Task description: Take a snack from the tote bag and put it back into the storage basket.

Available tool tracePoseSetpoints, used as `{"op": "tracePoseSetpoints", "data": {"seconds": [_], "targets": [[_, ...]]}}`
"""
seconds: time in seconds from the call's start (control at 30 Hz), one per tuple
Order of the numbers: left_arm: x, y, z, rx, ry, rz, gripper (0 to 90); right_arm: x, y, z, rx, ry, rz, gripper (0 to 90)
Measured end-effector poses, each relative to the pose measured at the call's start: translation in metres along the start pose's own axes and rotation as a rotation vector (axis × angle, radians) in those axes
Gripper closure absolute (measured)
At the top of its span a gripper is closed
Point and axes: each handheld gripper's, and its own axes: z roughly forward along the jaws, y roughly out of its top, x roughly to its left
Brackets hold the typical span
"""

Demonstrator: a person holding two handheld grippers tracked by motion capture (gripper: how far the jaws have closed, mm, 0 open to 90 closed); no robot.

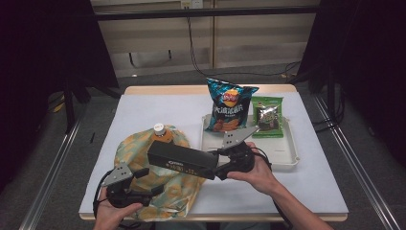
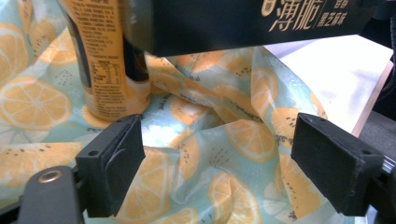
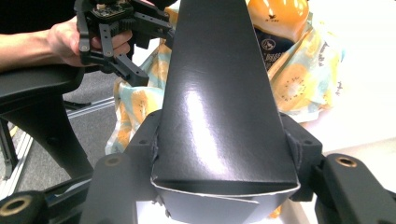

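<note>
At the near counter edge, the left hand-held gripper [image 1: 139, 184] stands with jaws apart over the fruit-print bag [image 1: 139, 148]; the right hand-held gripper [image 1: 218, 165] clamps the long black box [image 1: 182, 159], its length pointing left over the bag toward the bottle [image 1: 161, 134].

floor [image 1: 57, 158]: grey | wall [image 1: 158, 33]: beige panels | sides: dark

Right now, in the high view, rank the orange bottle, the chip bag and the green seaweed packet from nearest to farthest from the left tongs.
1. Orange bottle, standing on the lemon-print bag, up and right of the left tongs.
2. Chip bag, at the tray's back left.
3. Green seaweed packet, right of the chips.
</note>
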Motion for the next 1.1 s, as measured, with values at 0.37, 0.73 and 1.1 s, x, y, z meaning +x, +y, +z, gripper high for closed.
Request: {"op": "tracePoseSetpoints", "data": {"seconds": [0.37,0.73,1.1], "targets": [[0.002,0.000,-0.006,-0.027,0.010,-0.017,8.7,-0.009,0.006,-0.024,-0.043,-0.008,-0.012,43.5],[0.003,0.001,-0.010,-0.053,0.012,-0.019,6.4,-0.019,0.006,-0.039,-0.057,0.002,-0.034,43.5],[0.004,0.001,-0.014,-0.072,0.013,-0.017,5.1,-0.034,0.009,-0.061,-0.077,-0.031,-0.033,43.5]]}}
